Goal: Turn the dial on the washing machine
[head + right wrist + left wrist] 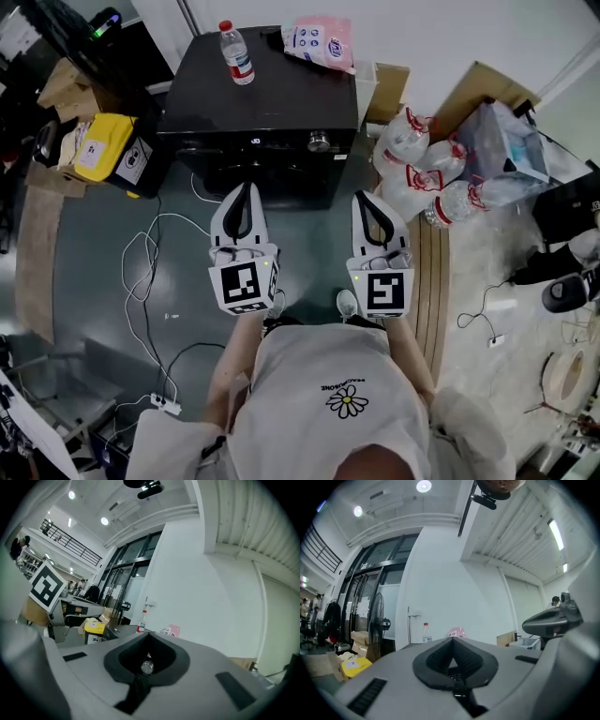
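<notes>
The black washing machine (pixel 258 103) stands ahead of me, its silver dial (pixel 319 142) on the front panel at the right. My left gripper (pixel 246 187) is shut and empty, its tips short of the machine's front. My right gripper (pixel 367 195) is also shut and empty, just below and right of the dial. In the right gripper view the dial (pixel 147 667) shows through the hollow behind the closed jaw tips of that gripper (pixel 149 633). In the left gripper view that gripper (pixel 452 639) points over the machine's top.
A water bottle (pixel 236 53) and a pink packet (pixel 321 42) rest on the machine. A yellow box (pixel 103 145) sits at its left, bags of bottles (pixel 422 169) at its right. White cables (pixel 150 272) and a power strip (pixel 164 403) lie on the floor.
</notes>
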Tool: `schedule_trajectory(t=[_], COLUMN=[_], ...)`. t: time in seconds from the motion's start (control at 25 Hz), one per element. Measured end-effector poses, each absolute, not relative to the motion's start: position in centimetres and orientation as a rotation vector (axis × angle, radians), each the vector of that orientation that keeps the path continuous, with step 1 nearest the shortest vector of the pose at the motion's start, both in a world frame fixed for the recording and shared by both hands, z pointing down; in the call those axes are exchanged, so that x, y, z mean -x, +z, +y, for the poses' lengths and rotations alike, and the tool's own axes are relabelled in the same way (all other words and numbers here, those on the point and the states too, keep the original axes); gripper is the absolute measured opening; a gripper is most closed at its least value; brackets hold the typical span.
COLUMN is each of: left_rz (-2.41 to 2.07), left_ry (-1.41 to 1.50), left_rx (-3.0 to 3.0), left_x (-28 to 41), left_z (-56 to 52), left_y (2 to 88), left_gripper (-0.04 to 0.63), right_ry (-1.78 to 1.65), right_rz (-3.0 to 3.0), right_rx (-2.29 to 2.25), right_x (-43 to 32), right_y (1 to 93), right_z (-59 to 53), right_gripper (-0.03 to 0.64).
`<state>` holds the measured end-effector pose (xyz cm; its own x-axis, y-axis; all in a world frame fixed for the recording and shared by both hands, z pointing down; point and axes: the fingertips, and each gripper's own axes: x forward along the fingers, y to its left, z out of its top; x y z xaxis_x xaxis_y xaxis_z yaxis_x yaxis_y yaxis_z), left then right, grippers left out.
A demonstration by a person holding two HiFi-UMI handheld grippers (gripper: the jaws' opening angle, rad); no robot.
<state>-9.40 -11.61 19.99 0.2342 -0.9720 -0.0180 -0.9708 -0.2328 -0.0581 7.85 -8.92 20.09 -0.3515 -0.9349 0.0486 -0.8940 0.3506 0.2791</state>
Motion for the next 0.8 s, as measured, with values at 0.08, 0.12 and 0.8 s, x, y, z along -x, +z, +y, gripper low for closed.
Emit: schedule_trajectory(t=[0.08, 0.12, 0.8], left_rz=[1.908, 1.913, 1.791], left_ry=[-0.042, -0.040, -0.044], left_rx=[2.411, 2.406, 2.440], left_x=[7.5, 6.8, 3.6], left_z=[-11.3, -11.2, -12.5], left_y=[19.9, 19.9, 19.2], left_gripper=[-0.002, -0.002, -0.002], right_ry=[-0.291, -0.290, -0.318], right_rz=[-2.410, -2.409, -2.438], right_rx=[-1.679, -1.692, -1.661], right_x=[-9.7, -10.5, -12.8], right_y=[20.1, 20.1, 20.4], right_z=[-9.2, -9.4, -11.8], right_gripper=[0.005, 0.005, 0.005])
